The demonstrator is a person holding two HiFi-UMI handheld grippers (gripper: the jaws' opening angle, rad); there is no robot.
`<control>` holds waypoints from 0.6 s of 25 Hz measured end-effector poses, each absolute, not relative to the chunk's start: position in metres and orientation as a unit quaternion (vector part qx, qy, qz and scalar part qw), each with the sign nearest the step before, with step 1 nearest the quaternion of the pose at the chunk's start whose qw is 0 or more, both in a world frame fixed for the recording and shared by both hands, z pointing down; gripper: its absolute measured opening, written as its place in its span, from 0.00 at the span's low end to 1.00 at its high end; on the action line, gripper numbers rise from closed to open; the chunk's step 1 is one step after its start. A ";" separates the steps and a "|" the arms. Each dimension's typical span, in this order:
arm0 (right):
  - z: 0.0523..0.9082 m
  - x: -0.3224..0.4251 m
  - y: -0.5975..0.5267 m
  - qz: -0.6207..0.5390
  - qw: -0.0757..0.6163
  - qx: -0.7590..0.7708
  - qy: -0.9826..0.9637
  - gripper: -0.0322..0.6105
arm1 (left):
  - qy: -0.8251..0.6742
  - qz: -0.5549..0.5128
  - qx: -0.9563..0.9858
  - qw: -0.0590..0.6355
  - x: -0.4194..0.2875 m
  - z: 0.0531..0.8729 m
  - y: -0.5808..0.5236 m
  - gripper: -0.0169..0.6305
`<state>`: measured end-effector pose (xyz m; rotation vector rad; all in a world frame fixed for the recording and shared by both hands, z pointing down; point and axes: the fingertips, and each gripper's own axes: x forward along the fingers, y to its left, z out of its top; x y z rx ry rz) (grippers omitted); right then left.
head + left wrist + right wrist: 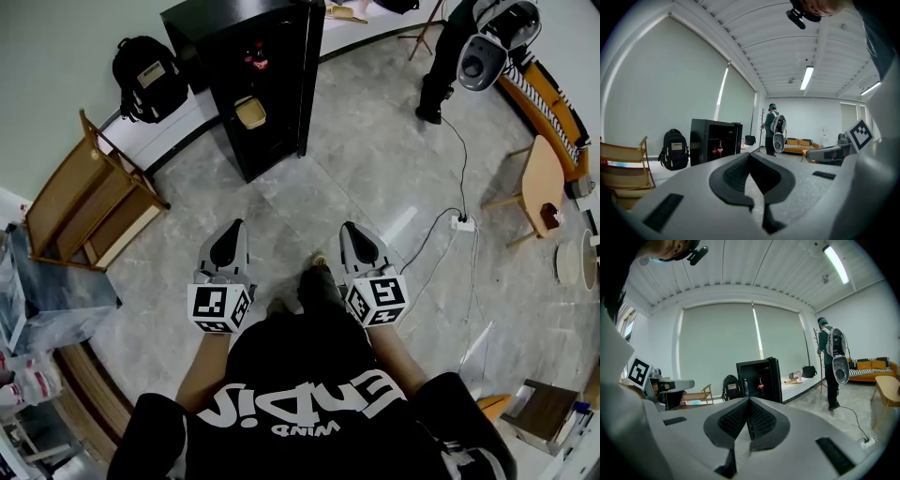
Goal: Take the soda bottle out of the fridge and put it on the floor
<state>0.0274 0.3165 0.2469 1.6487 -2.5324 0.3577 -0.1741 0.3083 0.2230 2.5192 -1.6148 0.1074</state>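
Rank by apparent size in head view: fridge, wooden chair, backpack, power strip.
1. fridge, largest
2. wooden chair, close behind; it sits nearer the camera, so this order is unsure
3. backpack
4. power strip, smallest

Head view: looked steeply down from above my head onto my left gripper, my right gripper and the grey marbled tile floor; the tall black open-fronted fridge stood far ahead.
Left gripper view: rode low behind my left jaws, faced level across the room, fridge well off, left of centre.
Right gripper view: rode behind my right jaws, faced the fridge nearly dead ahead, equally far.
Shared: all three caught the fridge, the black backpack by the wall and the standing person in dark clothes.
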 end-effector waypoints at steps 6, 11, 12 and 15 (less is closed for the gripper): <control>0.250 0.025 0.281 0.122 0.038 0.548 -0.826 0.09 | -0.530 0.033 0.845 0.068 -0.171 0.224 0.270 0.04; 0.256 0.023 0.226 0.125 0.034 0.544 -0.829 0.09 | -0.532 0.033 0.844 0.066 -0.168 0.228 0.219 0.04; 0.255 0.024 0.213 0.124 0.033 0.542 -0.831 0.09 | -0.533 0.032 0.843 0.067 -0.167 0.227 0.207 0.04; 0.248 0.026 0.170 0.121 0.029 0.533 -0.837 0.09 | -0.536 0.030 0.841 0.068 -0.162 0.222 0.170 0.04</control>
